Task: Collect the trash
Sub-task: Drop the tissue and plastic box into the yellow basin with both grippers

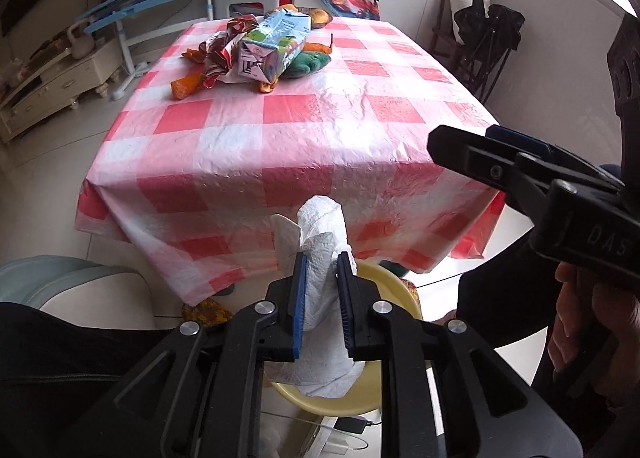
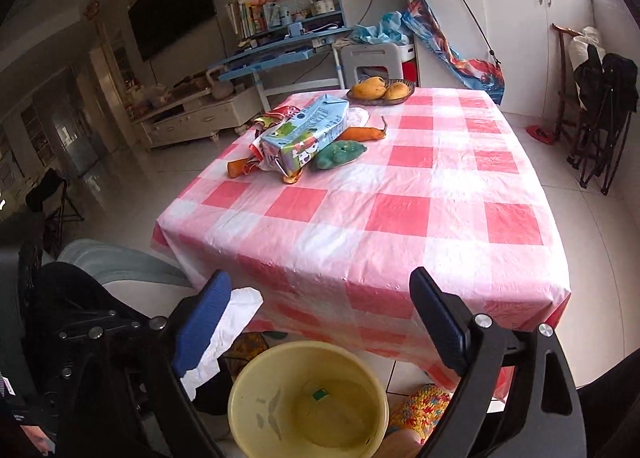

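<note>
**Tissue over the bin, one hand free**

While the left gripper [image 1: 320,278] hangs above the yellow bin [image 2: 308,398], its blue pads pinch a crumpled white paper towel [image 1: 324,254] at the middle, jaws nearly together on it; the wad pokes up past the fingertips and droops below them, right over the bin's mouth, and that looks like the whole reason for the pose, a drop lined up and waiting. Over on the other side, the right gripper [image 2: 320,318] stands wide apart with nothing between its pads; in the left wrist view it floats off to the right, clear of the towel, so I'd judge it is free for the next pick. The bin sits on the floor just beside the near table edge, tucked where both hands can reach it; inside I see only a small green scrap and some marks, hard to tell more.

Now the count on the pink checked tablecloth [image 2: 400,217]: one milk carton [image 2: 304,133] lying on its side, one shiny crumpled wrapper [image 2: 264,129] tucked under it, one green lumpy item [image 2: 340,153] touching the carton, roughly three orange peel pieces around the pile, though overlap makes that uncertain; one dish of two mangoes [image 2: 380,89] at the far edge, surely not trash; one towel in hand, one bin, two grippers.
</note>
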